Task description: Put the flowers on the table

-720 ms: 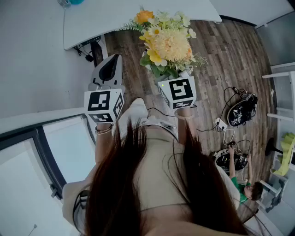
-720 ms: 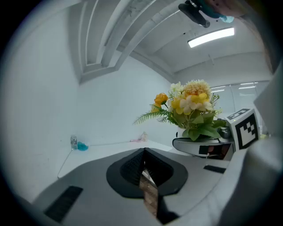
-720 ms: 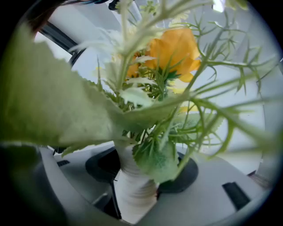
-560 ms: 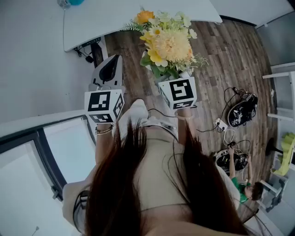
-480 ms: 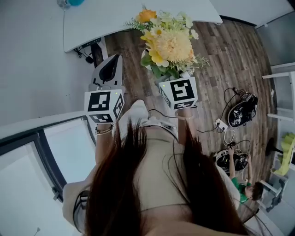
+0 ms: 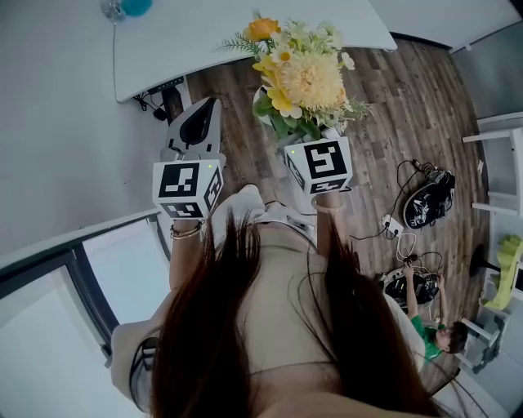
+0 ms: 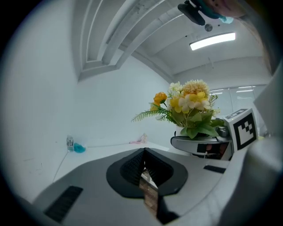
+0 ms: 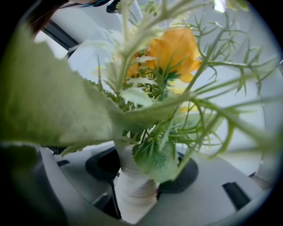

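Flowers: a bunch of yellow, orange and white flowers with green leaves (image 6: 304, 75) stands upright in a white ribbed vase (image 8: 132, 190).
Where: held in the air above the brown wood-plank floor (image 6: 409, 98). In the head view the top blooms overlap the near edge of the white table (image 6: 245, 33); the vase is not set down.
Right gripper (image 8: 141, 176): clamped on the vase, one dark pad on each side of its ribbed neck, with leaves filling most of its view.
Left gripper (image 7: 145, 170): jaws pressed together with nothing between them. It is held beside the flowers, apart from them, and points toward the table.
Table top: a small blue object (image 6: 135, 6) and a small clear bottle (image 7: 70, 142) just beside it sit at the far side, well apart from the flowers.
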`<state>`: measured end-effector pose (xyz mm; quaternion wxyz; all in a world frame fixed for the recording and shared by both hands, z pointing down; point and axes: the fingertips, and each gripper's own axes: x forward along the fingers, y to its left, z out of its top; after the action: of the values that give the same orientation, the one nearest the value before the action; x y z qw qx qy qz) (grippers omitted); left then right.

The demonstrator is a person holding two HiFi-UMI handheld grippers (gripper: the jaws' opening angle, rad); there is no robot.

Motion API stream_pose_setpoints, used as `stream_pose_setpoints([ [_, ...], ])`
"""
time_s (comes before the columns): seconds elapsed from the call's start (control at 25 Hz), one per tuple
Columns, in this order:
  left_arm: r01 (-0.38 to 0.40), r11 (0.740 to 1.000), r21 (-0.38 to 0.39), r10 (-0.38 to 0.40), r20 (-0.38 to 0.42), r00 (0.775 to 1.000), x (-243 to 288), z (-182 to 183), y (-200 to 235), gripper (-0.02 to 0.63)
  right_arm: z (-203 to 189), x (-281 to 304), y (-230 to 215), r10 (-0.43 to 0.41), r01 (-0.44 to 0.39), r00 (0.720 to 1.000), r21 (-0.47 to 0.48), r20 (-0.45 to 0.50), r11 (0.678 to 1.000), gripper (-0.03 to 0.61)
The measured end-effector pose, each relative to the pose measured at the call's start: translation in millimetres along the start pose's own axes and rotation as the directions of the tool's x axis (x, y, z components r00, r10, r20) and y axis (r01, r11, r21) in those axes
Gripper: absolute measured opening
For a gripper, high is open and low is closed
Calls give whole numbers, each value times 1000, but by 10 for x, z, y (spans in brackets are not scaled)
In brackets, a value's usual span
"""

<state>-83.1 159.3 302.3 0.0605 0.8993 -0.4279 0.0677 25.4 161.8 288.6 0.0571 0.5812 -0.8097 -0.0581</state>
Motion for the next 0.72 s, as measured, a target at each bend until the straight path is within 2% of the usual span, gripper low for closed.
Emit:
stream_pose_setpoints([
  [0.36,27,1000,-17,-27,-10,1000,182,54,318,3,47,337,48,-9,8,1000,-18,-23,1000,259],
  [0.72,40,999,-25,-40,-12,999,300,54,416,3,65,498,28,-7,7,1000,-20,-21,1000,259],
])
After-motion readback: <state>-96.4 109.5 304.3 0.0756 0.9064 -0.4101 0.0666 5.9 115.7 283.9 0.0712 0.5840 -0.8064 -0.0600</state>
